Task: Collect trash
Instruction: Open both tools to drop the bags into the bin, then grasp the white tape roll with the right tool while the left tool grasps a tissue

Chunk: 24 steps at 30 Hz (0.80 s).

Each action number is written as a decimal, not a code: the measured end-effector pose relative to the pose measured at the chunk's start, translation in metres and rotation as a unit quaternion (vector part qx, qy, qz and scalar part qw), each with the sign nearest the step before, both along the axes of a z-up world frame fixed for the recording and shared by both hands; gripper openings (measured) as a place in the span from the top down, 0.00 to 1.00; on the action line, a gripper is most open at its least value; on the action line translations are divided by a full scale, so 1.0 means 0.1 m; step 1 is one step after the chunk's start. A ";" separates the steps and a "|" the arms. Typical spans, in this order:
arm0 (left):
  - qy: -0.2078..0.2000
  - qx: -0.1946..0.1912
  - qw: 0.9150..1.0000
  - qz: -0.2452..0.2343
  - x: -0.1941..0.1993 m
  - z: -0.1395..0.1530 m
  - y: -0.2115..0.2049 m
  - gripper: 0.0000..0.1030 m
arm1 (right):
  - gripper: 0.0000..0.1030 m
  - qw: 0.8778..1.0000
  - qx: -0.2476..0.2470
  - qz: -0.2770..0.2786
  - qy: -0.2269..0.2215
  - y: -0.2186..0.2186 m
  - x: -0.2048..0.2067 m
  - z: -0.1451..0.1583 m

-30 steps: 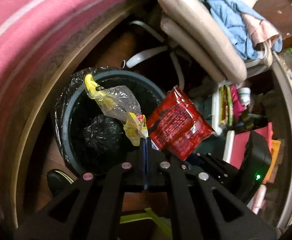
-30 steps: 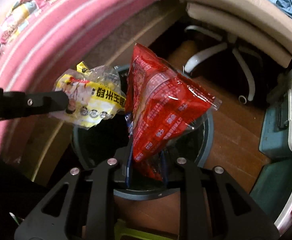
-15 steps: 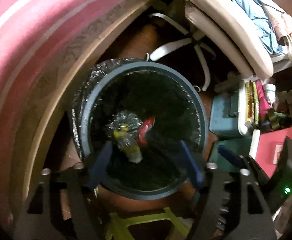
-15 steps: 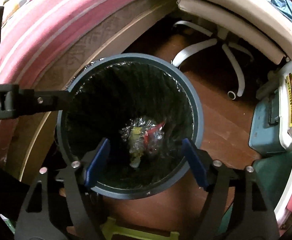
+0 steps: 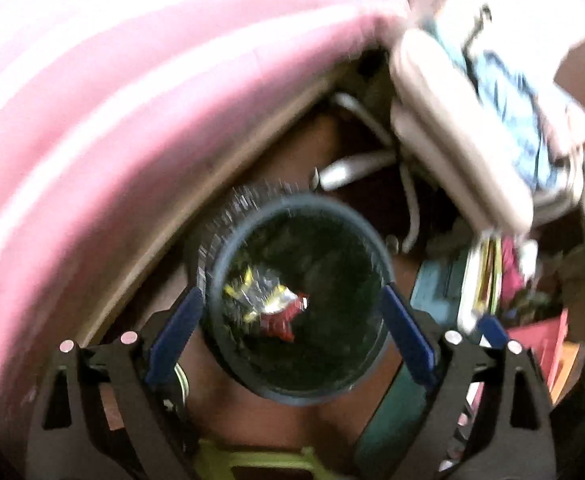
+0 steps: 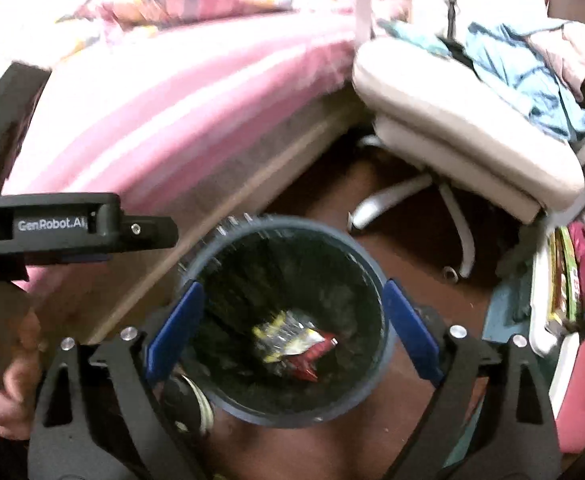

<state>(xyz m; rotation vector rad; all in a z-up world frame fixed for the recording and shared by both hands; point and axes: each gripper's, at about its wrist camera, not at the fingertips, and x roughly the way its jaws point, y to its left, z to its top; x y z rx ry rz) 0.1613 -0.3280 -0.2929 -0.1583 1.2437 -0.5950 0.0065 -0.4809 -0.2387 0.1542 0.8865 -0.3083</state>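
Trash: two wrappers lie together at the bottom of the bin, a clear-and-yellow wrapper (image 6: 282, 330) and a red wrapper (image 6: 318, 354) touching it at its 4 o'clock side (both are smeared by motion blur, so no print can be read).
Bin: a round dark-blue bin (image 6: 376, 384) lined with a black bag (image 5: 220, 216), standing on a brown wooden floor (image 6: 408, 264); the bag's edge puffs out over the rim at about 11 o'clock.
Left gripper: the left gripper (image 5: 292, 332) hangs above the bin mouth, its blue fingertips (image 5: 176, 328) spread wide at 9 and 3 o'clock of the bin; the jaws are opening and grip nothing, the wrappers lying far below the gap.
Right gripper: the right gripper (image 6: 292, 332) also looks down into the bin, blue fingertips (image 6: 410, 330) framing the rim on both sides; its jaws are opening too, with nothing pinched.
Hand: in the right wrist view a person's hand (image 6: 8, 380) shows at 8 o'clock, under the black body of the other tool.
Bed: a pink mattress edge (image 6: 196, 92) runs from 9 to 12 o'clock of the bin.
Chair: a beige office chair (image 6: 464, 136) stands at 1 o'clock, blue clothes (image 6: 532, 64) heaped on its seat, its white star base on the floor.
Clutter: books and boxes (image 6: 564, 280) at 3 o'clock, too blurred to tell apart.
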 end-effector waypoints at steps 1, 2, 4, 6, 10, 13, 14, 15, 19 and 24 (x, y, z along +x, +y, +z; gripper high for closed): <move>-0.014 -0.009 1.000 0.017 0.00 0.10 0.10 0.15 | 0.12 1.000 0.005 0.008 -0.011 0.04 0.01 0.10; -0.024 -0.020 0.999 0.034 0.00 0.19 0.21 0.15 | 0.12 1.000 0.010 0.015 -0.021 0.07 0.03 0.19; -0.033 -0.042 0.997 0.061 -0.01 0.31 0.40 0.15 | 0.12 0.998 0.023 0.033 -0.049 0.19 0.06 0.43; -0.045 -0.074 0.991 0.097 -0.02 0.49 0.69 0.15 | 0.12 0.995 0.045 0.053 -0.076 0.32 0.11 0.64; -0.116 -0.124 0.973 0.153 -0.10 1.00 1.34 0.14 | 0.12 0.986 0.059 0.097 -0.120 0.80 0.30 1.05; -0.182 -0.116 0.960 0.181 -0.19 1.38 1.86 0.12 | 0.12 0.976 0.079 0.141 -0.144 1.21 0.52 1.31; -0.193 -0.111 0.956 0.190 -0.21 1.45 2.00 0.11 | 0.12 0.973 0.084 0.156 -0.146 1.34 0.60 1.36; -0.203 -0.101 0.953 0.202 -0.23 1.51 2.20 0.10 | 0.12 0.969 0.090 0.177 -0.148 1.56 0.73 1.44; -0.223 -0.067 0.937 0.261 -0.24 1.62 3.03 0.10 | 0.12 0.956 0.103 0.232 -0.145 2.21 1.08 1.55; -0.221 -0.018 0.919 0.326 -0.10 1.51 3.94 0.10 | 0.12 0.947 0.123 0.276 -0.106 2.99 1.63 1.36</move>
